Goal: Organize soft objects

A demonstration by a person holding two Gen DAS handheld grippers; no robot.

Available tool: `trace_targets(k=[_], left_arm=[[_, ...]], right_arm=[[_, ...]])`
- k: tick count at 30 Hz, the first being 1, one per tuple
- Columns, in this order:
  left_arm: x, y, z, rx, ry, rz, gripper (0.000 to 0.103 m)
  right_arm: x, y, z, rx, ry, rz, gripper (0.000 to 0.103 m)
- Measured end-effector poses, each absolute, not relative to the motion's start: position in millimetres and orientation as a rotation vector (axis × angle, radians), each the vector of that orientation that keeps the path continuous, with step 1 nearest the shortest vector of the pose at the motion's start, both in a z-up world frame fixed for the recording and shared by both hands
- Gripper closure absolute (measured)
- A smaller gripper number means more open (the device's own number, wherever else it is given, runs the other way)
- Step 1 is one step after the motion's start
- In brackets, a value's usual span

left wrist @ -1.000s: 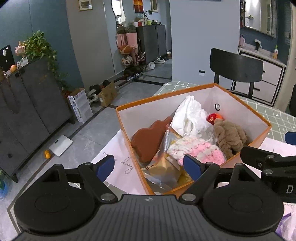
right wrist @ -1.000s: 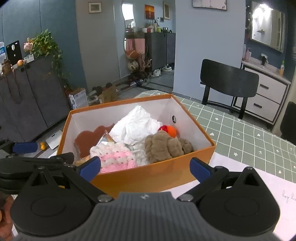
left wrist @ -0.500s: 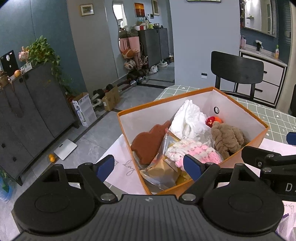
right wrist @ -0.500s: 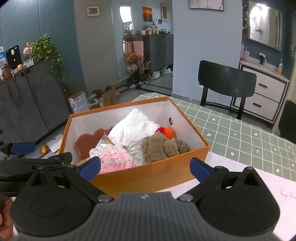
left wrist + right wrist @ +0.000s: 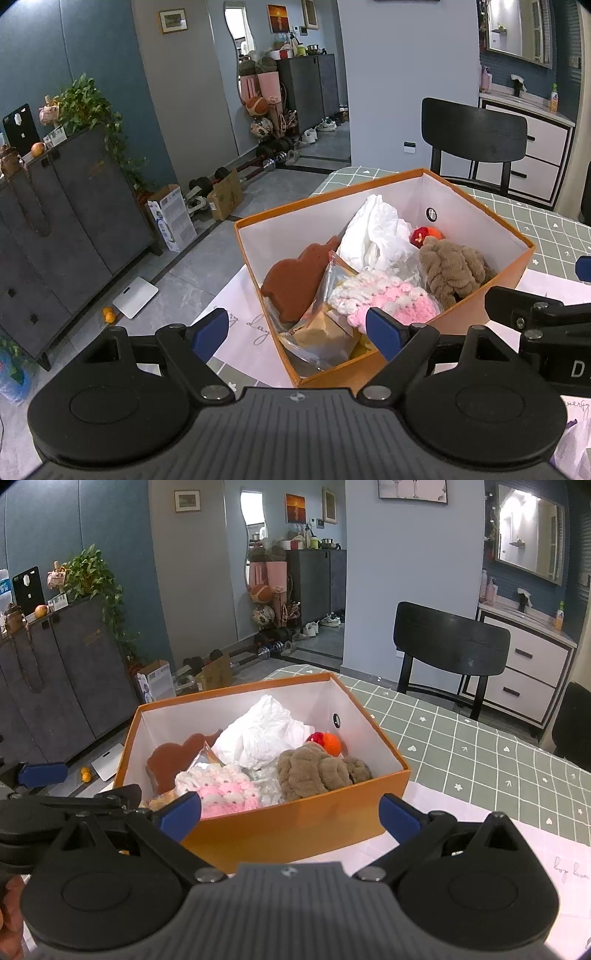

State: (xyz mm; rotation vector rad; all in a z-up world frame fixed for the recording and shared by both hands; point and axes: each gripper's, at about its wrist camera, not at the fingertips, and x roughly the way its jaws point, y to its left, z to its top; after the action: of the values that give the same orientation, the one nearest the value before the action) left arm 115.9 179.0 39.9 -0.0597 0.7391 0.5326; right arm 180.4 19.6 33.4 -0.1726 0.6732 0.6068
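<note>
From the left wrist view, the left tongs (image 5: 297, 328) are spread wide and empty just short of the near corner of the open orange cardboard box (image 5: 480, 306), which sits on the worktop (image 5: 546, 229) and holds a pink-and-white crocheted piece (image 5: 384, 301), a brown fuzzy plush (image 5: 452, 269), crumpled white cloth (image 5: 373, 232) and a flat brown rabbit-shaped cushion (image 5: 295, 284). The crinkly clear packet (image 5: 325, 332) could snag a blue tip reaching in. Cursive on the pale mat (image 5: 240, 325) seems to read "day". From the right wrist view, the right tongs (image 5: 290, 816) are likewise open and empty before the box's long wall; pushing forward could shove the light box. The writing at the right edge is illegible.
</note>
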Motion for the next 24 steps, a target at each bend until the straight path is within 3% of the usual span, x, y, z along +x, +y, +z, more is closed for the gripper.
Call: trace_targets(k=[24], left_arm=[[115.5,177.1,38.8,-0.072,0.744,0.531,0.005]], right_arm=[[177.6,17.3,33.4,-0.188,0.671,0.592,0.003]])
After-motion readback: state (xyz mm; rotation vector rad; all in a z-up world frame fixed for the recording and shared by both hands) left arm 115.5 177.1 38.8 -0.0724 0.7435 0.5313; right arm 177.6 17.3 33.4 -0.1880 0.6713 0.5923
